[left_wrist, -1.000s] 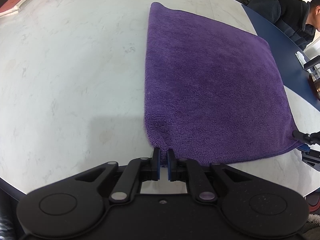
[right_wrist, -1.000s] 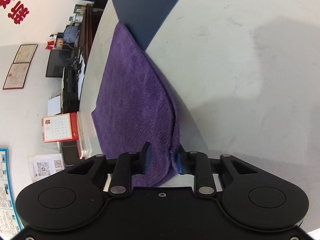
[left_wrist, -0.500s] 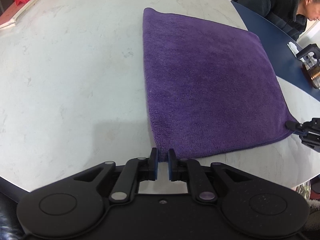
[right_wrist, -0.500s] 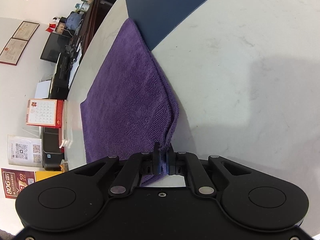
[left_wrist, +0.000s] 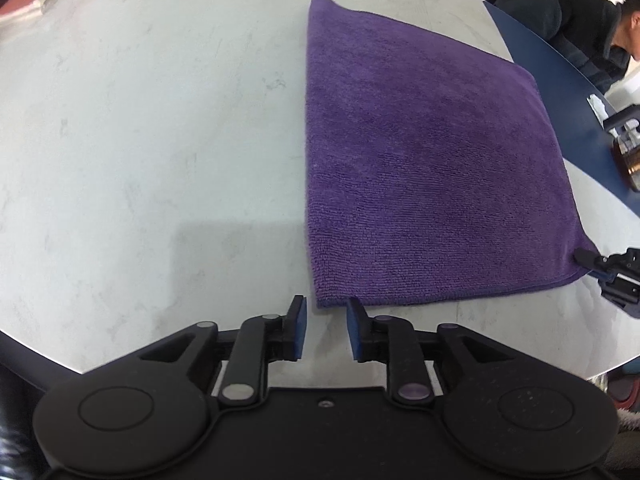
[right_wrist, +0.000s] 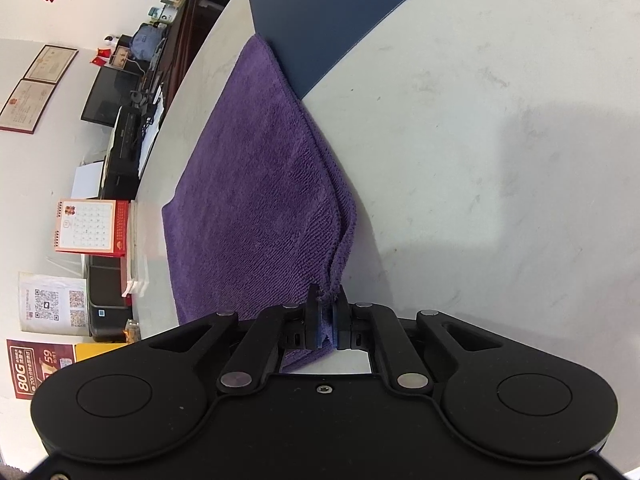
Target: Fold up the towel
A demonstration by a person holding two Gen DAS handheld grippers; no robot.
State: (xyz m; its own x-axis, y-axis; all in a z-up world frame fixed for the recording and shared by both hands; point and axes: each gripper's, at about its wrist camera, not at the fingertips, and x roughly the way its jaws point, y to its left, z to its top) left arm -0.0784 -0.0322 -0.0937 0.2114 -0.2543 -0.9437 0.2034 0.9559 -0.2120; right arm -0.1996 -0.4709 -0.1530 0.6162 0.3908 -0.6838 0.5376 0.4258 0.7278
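Towel (left_wrist: 424, 160), purple, folded at least once, lies flat on white table (left_wrist: 140, 120); far corner touching blue inlay at 1 o'clock. Step, by my reading: regrasp for next fold. Left gripper (left_wrist: 326, 330) jaws opening, nothing pinched; near-left corner just ahead at 12 o'clock. Right gripper (right_wrist: 326, 316) clamped on near-right corner, both layers between pads. Next move calls for left reclosing on its corner, then matched lift. Open tabletop from 9 to 11 o'clock; table edge close at 6 o'clock; glass vessel (left_wrist: 628, 152) at 3 o'clock.

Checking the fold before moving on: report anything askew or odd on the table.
Nothing stands out. The purple towel lies flat and squarely folded on the table; only its corner at the right gripper is pinched up, layers slightly offset.
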